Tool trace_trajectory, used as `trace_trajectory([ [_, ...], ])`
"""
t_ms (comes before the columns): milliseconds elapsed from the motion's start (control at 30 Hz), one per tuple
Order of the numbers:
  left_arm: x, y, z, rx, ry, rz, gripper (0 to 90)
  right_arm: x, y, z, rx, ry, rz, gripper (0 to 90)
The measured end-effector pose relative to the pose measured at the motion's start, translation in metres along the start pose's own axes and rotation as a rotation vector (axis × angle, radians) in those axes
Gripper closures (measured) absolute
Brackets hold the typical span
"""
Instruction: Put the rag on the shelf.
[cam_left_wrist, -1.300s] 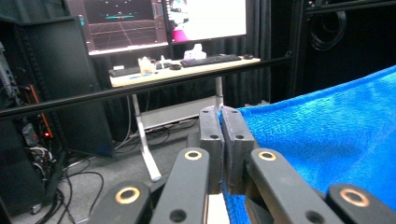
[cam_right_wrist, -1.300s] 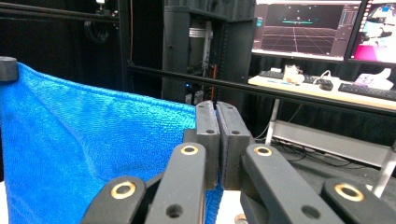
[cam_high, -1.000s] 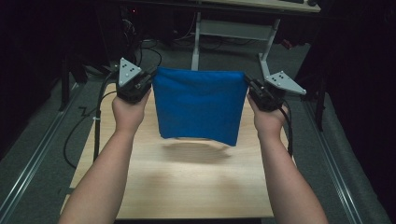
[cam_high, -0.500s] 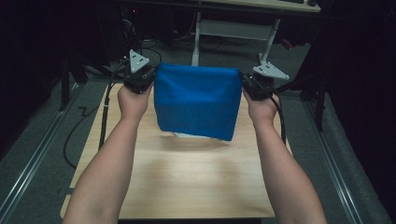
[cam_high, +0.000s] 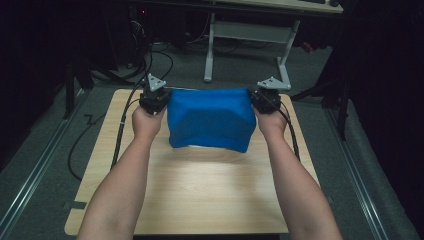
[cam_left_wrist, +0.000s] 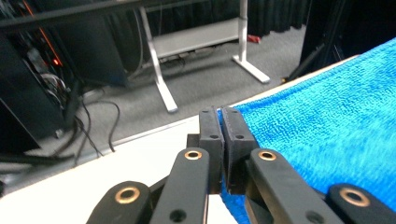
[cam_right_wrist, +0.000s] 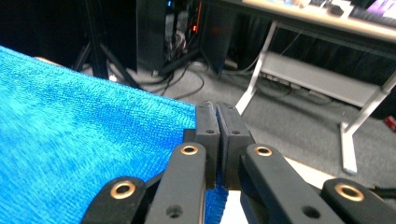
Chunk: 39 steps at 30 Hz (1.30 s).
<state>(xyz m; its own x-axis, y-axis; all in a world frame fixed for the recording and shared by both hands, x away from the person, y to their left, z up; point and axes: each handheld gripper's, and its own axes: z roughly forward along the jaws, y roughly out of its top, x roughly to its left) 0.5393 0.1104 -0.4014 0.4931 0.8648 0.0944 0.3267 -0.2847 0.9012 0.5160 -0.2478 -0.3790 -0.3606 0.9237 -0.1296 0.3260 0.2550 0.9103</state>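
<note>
Overhead, blue towel (cam_high: 210, 122) spans wooden table (cam_high: 200, 195), grey carpet (cam_high: 45, 150) around

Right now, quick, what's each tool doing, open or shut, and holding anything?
Left tool: shut on the towel's corner.
Right tool: shut on the towel's other corner.

A light wooden table (cam_high: 200, 195) with rounded corners fills the middle of the frame in the high view, its grain running left to right. Near its far edge, upper centre, a blue towel (cam_high: 210, 120) hangs and its lower edge meets the tabletop, casting a soft shadow.
</note>
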Motion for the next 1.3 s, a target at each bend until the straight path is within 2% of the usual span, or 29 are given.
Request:
trace_trajectory([
  [33, 0.0, 0.0, 0.0, 0.0, 0.0, 0.0, 88.5, 0.001, -0.005, 0.003, 0.011, 0.001, 0.005, 89.0],
  [67, -0.002, -0.009, 0.002, 0.013, -0.007, 0.003, 88.5, 0.002, -0.009, 0.005, 0.023, 0.007, 0.01, 89.0],
  [167, -0.002, -0.023, 0.006, 0.037, -0.023, -0.01, 88.5, 0.003, -0.023, 0.012, 0.048, 0.019, 0.02, 89.0],
  [367, -0.006, -0.044, 0.011, 0.071, -0.055, -0.032, 88.4, 0.005, -0.045, 0.02, 0.084, 0.044, 0.046, 88.9],
  [600, -0.013, -0.064, 0.015, 0.107, -0.076, -0.036, 88.4, 0.009, -0.064, 0.022, 0.107, 0.062, 0.066, 89.0],
  [733, -0.014, -0.073, 0.015, 0.116, -0.092, -0.061, 88.3, 0.01, -0.074, 0.021, 0.123, 0.07, 0.08, 88.8],
  [1100, -0.016, -0.085, 0.011, 0.12, -0.109, -0.08, 87.3, 0.015, -0.083, 0.023, 0.15, 0.081, 0.084, 88.0],
  [1200, -0.014, -0.086, 0.008, 0.117, -0.113, -0.104, 82.9, 0.014, -0.083, 0.023, 0.153, 0.075, 0.084, 81.8],
  [1300, -0.011, -0.089, 0.004, 0.112, -0.098, -0.117, 75.9, 0.012, -0.084, 0.021, 0.161, 0.052, 0.096, 75.6],
])
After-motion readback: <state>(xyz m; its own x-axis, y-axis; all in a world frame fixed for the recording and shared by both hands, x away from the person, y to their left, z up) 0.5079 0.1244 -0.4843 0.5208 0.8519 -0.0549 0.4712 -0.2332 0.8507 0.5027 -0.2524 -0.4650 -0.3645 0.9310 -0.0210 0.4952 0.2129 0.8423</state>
